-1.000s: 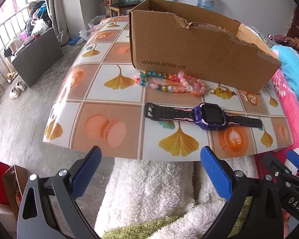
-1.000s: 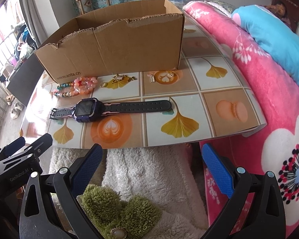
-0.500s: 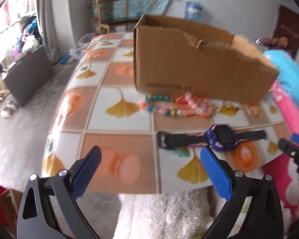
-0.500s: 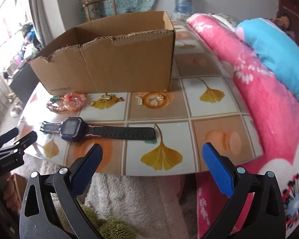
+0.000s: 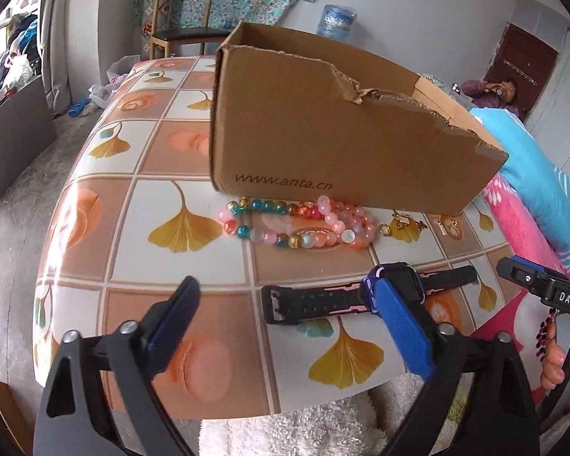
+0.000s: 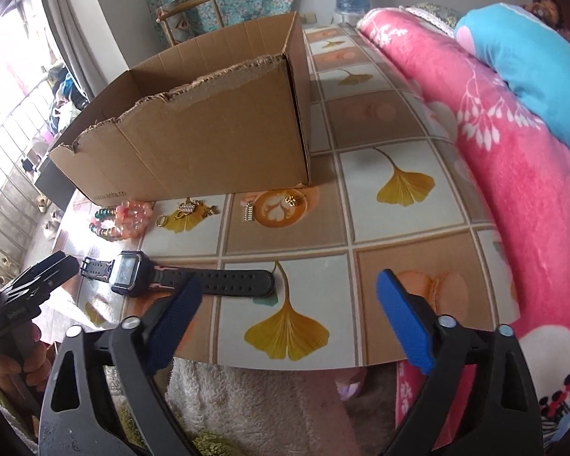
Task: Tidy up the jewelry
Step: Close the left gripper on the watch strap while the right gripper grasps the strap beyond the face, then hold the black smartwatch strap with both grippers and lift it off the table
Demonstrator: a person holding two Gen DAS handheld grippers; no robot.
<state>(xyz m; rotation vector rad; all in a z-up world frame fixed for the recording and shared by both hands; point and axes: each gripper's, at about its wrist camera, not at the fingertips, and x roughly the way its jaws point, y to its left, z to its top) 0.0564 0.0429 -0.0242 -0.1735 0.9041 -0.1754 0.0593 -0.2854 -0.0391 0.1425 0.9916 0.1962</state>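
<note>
A purple-faced watch (image 5: 395,285) with a black strap lies flat near the table's front edge. Behind it are a pile of coloured bead bracelets (image 5: 296,224) and small gold charms (image 5: 402,224), all in front of an open cardboard box (image 5: 342,140). My left gripper (image 5: 292,315) hovers over the front edge. Its jaws are closing, and its right pad overlaps the watch face in the picture without pressing on it. My right gripper (image 6: 290,319) hovers by the strap's free end (image 6: 243,283). Its jaws are closing with nothing between them.
The table (image 6: 399,228) has a tile-and-leaf cloth. A pink floral quilt (image 6: 513,159) and a blue pillow (image 6: 532,57) border its right side. White fluffy fabric (image 6: 246,399) lies below the front edge. A chair (image 5: 182,19) and a water bottle (image 5: 336,19) stand behind.
Both grippers have come forward over the table's front edge toward the watch and tilted up, so the box looms larger. Both pairs of pads stand a little closer together.
</note>
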